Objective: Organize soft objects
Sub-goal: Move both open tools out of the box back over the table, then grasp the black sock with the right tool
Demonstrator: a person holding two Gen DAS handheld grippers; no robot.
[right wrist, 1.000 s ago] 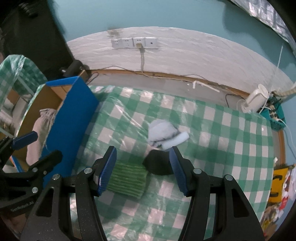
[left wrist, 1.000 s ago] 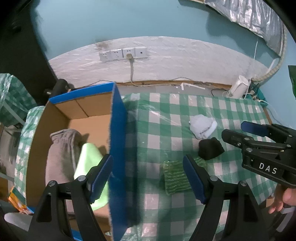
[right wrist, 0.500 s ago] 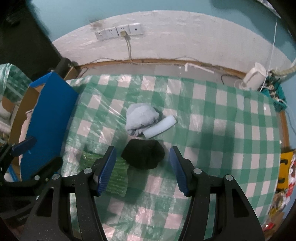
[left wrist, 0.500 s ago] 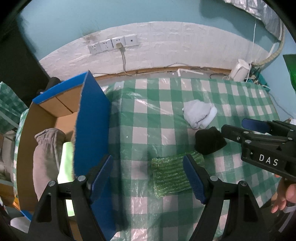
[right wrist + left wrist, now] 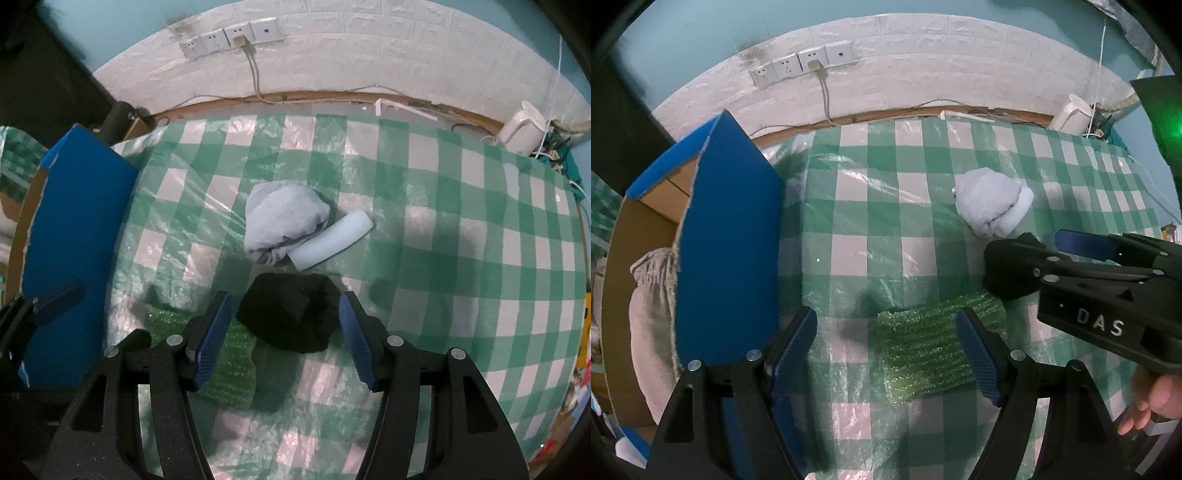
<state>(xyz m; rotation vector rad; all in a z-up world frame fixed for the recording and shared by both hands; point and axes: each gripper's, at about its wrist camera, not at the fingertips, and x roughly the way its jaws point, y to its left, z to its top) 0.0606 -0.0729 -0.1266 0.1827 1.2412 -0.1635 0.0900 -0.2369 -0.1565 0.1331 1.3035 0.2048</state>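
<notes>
At the far left, a blue-sided cardboard box (image 5: 727,236) stands on the green-checked tablecloth (image 5: 871,229), with a grey-beige garment (image 5: 652,314) lying inside it. Just right of the box, the left gripper (image 5: 886,347) hangs with its jaws apart and nothing in them; a green ribbed cloth (image 5: 923,347) lies flat on the table below, partly hidden by the right-hand blue pad. That cloth looks thin, limp and very light, with a glossy knobbly weave; a pinch at one edge or a gathered fold would probably lift it, and it will likely drape and trail. Further right, the right gripper (image 5: 284,328) has its jaws apart on either side of a black bundle (image 5: 291,314), the pads close to it but not visibly pressing. The bundle is dark, rumpled and mounded like a balled sock or small cloth, so it should squash readily; closing across its thick middle seems the safest hold. Beyond it lies a pale blue towel (image 5: 284,221), crumpled, touching a white foam roll (image 5: 332,240) just to its right. A hand (image 5: 1152,402) shows at the right gripper's handle.
</notes>
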